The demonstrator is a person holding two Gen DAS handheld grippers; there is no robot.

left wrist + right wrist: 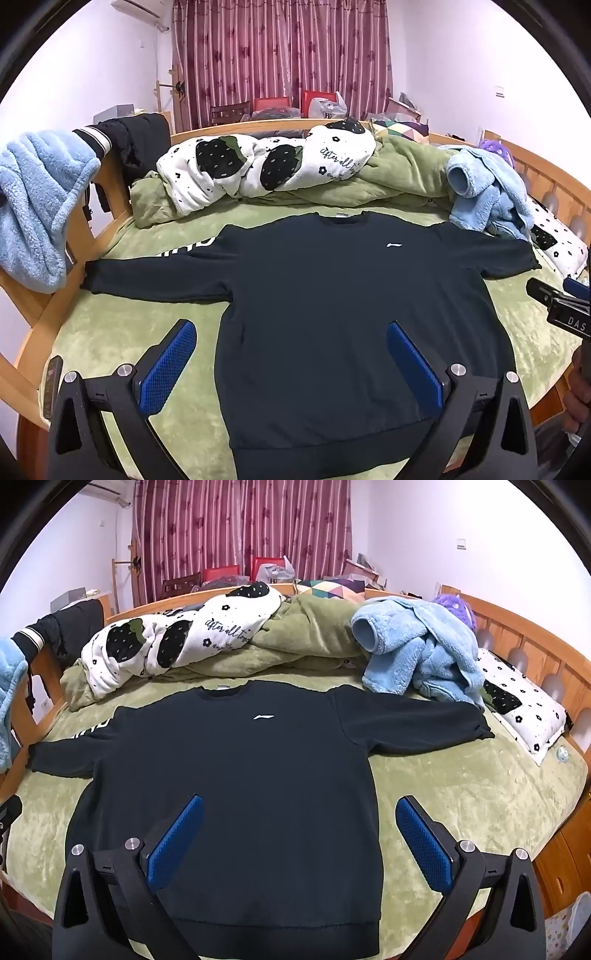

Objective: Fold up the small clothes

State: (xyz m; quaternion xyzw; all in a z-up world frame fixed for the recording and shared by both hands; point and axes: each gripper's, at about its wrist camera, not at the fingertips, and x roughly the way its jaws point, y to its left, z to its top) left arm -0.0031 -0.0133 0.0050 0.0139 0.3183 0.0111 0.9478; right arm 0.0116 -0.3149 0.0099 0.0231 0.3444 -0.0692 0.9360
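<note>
We are hovering both grippers, left gripper point(291, 363) and right gripper point(300, 838), jaws wide, over flat sweatshirt point(229, 775); soft, limp fabric, pinching sleeve cuffs ahead.

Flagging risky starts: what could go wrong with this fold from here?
The sweatshirt lies flat on a plush green blanket; open fingers could pinch blanket along with the hem. The right sleeve ends close to the blue fleece, which might snag during the fold. The left cuff reaches the bed edge and could slip off.
</note>
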